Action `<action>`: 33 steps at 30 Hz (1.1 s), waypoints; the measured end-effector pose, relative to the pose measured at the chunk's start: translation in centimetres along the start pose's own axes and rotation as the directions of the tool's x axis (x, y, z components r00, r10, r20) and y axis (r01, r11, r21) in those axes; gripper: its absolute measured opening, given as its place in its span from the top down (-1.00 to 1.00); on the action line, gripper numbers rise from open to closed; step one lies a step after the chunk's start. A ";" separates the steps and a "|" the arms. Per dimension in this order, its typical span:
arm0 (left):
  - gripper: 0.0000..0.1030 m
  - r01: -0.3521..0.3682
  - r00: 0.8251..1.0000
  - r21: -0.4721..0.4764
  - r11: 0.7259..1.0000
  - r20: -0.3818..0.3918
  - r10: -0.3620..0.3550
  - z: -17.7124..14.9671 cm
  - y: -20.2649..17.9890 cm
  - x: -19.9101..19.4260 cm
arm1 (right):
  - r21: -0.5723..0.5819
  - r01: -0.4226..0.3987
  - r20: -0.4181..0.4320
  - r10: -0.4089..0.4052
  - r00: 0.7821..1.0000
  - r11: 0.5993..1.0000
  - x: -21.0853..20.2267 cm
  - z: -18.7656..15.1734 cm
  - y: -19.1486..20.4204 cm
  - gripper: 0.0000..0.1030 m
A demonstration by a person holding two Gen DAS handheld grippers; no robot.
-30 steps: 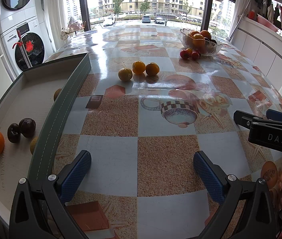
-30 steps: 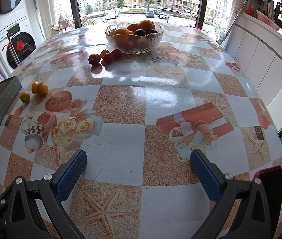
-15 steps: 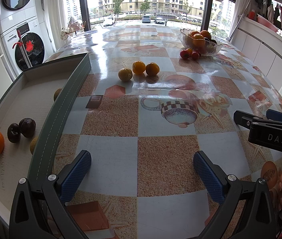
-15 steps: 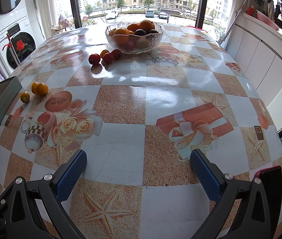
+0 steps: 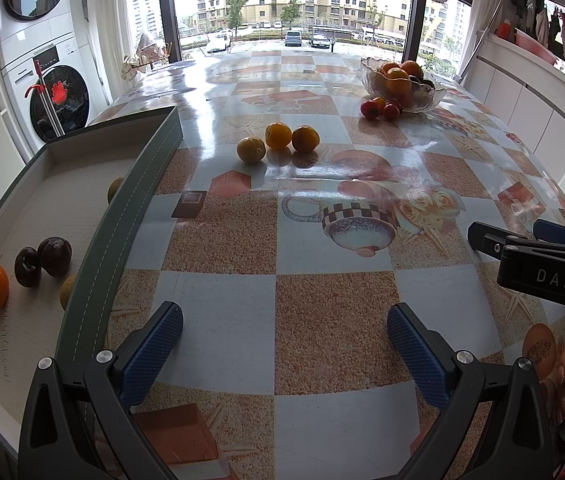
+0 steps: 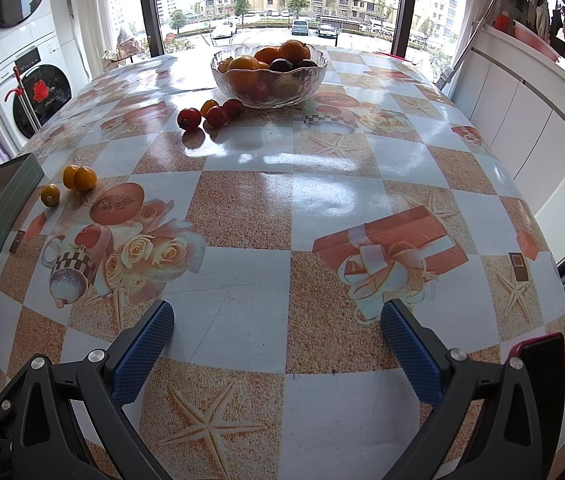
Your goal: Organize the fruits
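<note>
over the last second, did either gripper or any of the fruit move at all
Nothing visibly changed. The left gripper and right gripper hover open and empty over the table, and the three yellow-orange fruits, the small red fruits, the glass bowl and the tray lie as before.

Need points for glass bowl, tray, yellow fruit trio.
glass bowl (image 6: pixel 269 92): right wrist view, front wall.
tray (image 5: pixel 122 216): left wrist view, grey right rim.
yellow fruit trio (image 5: pixel 278 136): left wrist view, middle fruit.
</note>
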State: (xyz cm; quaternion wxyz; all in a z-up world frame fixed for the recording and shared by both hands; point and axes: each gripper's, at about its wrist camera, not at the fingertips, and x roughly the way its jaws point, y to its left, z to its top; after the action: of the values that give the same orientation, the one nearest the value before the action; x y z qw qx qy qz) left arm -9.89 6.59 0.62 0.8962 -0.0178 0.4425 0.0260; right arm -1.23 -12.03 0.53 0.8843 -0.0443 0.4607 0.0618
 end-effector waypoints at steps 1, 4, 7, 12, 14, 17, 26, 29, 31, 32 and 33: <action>-0.99 0.000 1.000 0.000 1.000 0.000 0.000 0.0 0.0 0.0 | 0.000 0.000 0.000 0.000 1.000 1.000 0.0 0.0 0.0 -1.00; -0.99 0.000 1.000 0.000 1.000 0.000 0.000 0.0 0.0 0.0 | 0.000 0.000 0.000 0.000 1.000 1.000 0.0 0.0 -0.1 -1.00; -0.99 0.000 1.000 0.000 1.000 0.000 0.000 0.0 0.0 0.0 | 0.000 0.000 0.000 0.000 1.000 1.000 0.0 0.0 -0.1 -1.00; -0.99 0.000 1.000 0.000 1.000 0.000 0.000 0.0 0.0 0.0 | 0.000 0.001 0.000 -0.001 1.000 1.000 -0.1 -0.1 -0.1 -1.00; -0.99 0.001 1.000 0.000 1.000 0.000 -0.001 0.0 0.1 0.0 | 0.000 0.001 -0.001 -0.001 1.000 1.000 -0.1 -0.1 -0.1 -1.00; -0.99 0.001 1.000 0.000 1.000 0.000 -0.001 0.0 0.1 0.0 | -0.004 0.002 -0.017 -0.002 1.000 1.000 0.2 0.2 0.2 -1.00; -0.99 0.002 1.000 0.000 1.000 0.000 -0.002 0.0 0.1 0.0 | -0.100 -0.248 -0.099 0.239 0.966 0.963 1.3 4.6 5.4 -0.98; -0.99 0.002 1.000 0.000 1.000 0.000 -0.002 0.0 0.1 0.0 | -0.153 -0.300 -0.106 0.286 0.952 0.941 2.4 6.6 8.2 -0.86; -0.99 0.002 1.000 -0.001 1.000 0.000 -0.002 0.0 0.1 0.0 | -0.184 -0.308 -0.116 0.291 0.950 0.933 3.2 7.6 9.8 -0.67; -0.99 0.002 1.000 -0.001 1.000 0.000 -0.002 0.0 0.1 0.0 | -0.210 -0.295 -0.101 0.280 0.955 0.932 3.4 8.0 10.7 -0.58; -0.99 0.002 1.000 0.000 1.000 0.000 -0.002 0.0 0.1 0.0 | -0.227 -0.297 -0.099 0.281 0.954 0.928 3.7 8.4 11.4 -0.48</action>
State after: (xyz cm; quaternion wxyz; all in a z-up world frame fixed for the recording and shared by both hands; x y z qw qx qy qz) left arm -9.90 6.66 0.64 0.8963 -0.0184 0.4423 0.0253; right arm 5.92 0.58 2.05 0.8383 -0.0839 0.4797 0.2450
